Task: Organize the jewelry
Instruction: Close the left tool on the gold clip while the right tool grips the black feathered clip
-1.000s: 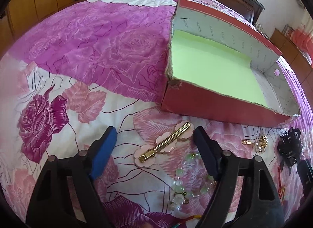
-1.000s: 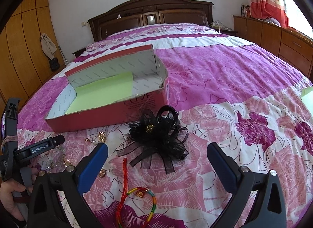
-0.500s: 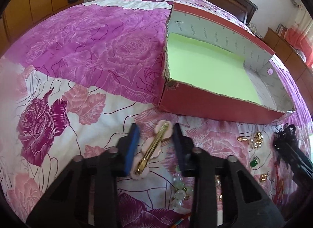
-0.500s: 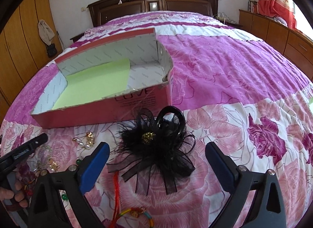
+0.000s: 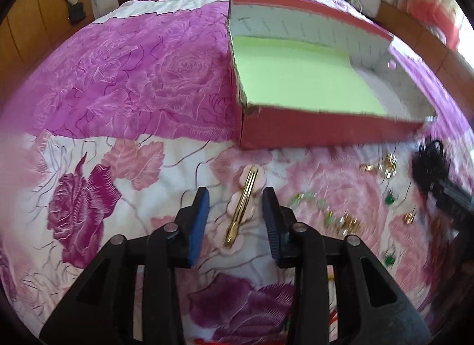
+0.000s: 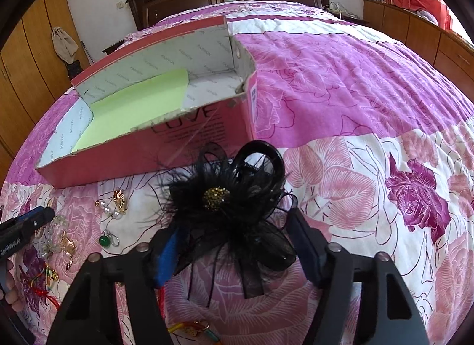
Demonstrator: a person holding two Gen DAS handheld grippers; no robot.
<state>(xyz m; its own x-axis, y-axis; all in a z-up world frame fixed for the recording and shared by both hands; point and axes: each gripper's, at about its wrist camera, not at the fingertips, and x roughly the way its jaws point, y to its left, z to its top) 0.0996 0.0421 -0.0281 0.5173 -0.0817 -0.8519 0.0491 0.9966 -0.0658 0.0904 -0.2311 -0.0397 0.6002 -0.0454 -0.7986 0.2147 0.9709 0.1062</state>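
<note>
A gold hair clip on pink petals [image 5: 243, 205] lies on the floral bedspread between the fingers of my left gripper [image 5: 235, 220], which stand a little apart from it on both sides. A black feather hair flower [image 6: 228, 205] with a gold centre lies between the fingers of my right gripper [image 6: 234, 250], whose pads sit at its lower ribbons. A red cardboard box [image 5: 326, 131] with a green paper lining stands just behind both; it also shows in the right wrist view [image 6: 177, 149].
Loose jewelry lies on the bedspread between the grippers: green bead bracelet [image 5: 320, 205], gold and pearl earrings [image 6: 115, 202], a green stone earring [image 6: 105, 241], a red cord bracelet [image 6: 41, 285]. Wardrobes and a dresser flank the bed.
My left gripper has closed in around the gold clip, then widened slightly. My right gripper has moved forward over the black flower and its fingers have narrowed around it.
</note>
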